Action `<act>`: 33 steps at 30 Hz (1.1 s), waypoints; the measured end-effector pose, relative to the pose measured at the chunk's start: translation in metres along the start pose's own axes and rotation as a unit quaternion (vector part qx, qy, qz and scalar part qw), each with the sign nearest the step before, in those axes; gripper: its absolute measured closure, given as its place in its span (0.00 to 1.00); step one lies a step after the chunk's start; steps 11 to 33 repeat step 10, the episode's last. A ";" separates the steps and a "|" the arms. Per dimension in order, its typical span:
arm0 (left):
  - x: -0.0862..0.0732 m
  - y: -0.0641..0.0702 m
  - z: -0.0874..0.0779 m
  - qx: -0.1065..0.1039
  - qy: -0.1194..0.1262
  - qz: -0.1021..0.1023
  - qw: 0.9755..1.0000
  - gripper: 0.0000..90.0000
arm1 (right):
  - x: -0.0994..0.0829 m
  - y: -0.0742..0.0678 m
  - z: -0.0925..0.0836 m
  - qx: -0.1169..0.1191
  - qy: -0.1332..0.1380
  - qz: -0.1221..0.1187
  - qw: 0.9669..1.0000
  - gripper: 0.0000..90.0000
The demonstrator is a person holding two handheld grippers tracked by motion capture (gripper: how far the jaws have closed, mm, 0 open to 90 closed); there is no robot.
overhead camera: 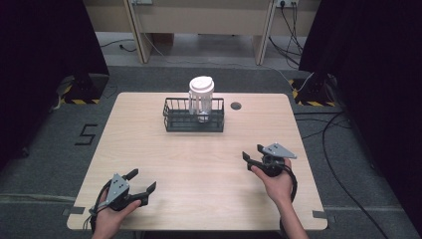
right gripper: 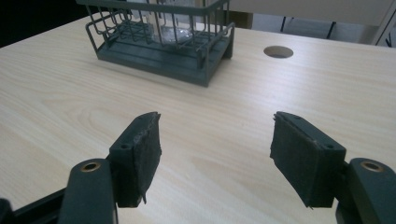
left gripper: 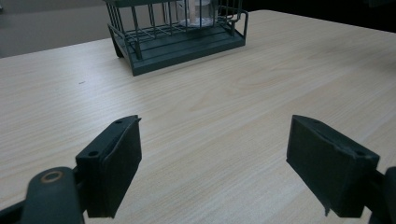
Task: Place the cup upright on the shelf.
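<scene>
A dark wire basket [overhead camera: 174, 121] stands on the far middle of the wooden table [overhead camera: 199, 164], and a clear cup with a white lid [overhead camera: 201, 94] is upright in its right half. Near the front left corner my left gripper [overhead camera: 141, 181] rests open with nothing between its fingers. Over at the right my right gripper [overhead camera: 253, 152] is open too and holds nothing. From the left gripper view the basket [left gripper: 154, 51] lies ahead beyond the jaws, with the cup's base [left gripper: 198, 17] behind its wires. The right gripper view looks at the basket [right gripper: 154, 58] and the cup [right gripper: 173, 25] from the other side.
A round cable hole [overhead camera: 236, 105] [right gripper: 278, 52] pierces the table just right of the basket. Black curtains hang at both sides. Cables trail over the floor at the right, and a desk frame [overhead camera: 199, 25] stands behind the table.
</scene>
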State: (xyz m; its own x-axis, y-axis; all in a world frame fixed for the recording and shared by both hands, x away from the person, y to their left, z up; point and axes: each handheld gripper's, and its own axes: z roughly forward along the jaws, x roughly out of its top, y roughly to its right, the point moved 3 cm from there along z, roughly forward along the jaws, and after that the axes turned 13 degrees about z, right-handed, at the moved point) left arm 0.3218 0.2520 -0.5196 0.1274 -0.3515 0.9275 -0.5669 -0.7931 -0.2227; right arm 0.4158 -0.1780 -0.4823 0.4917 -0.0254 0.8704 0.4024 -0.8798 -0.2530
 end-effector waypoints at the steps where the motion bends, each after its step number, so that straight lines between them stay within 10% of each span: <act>1: 0.000 0.000 0.000 0.000 0.000 0.000 1.000 0.19 | -0.004 0.001 -0.002 -0.002 0.001 0.004 1.000 0.37; 33: -0.001 -0.001 0.000 0.001 -0.001 -0.002 1.000 0.19 | -0.026 0.001 -0.010 0.000 0.016 0.008 1.000 0.34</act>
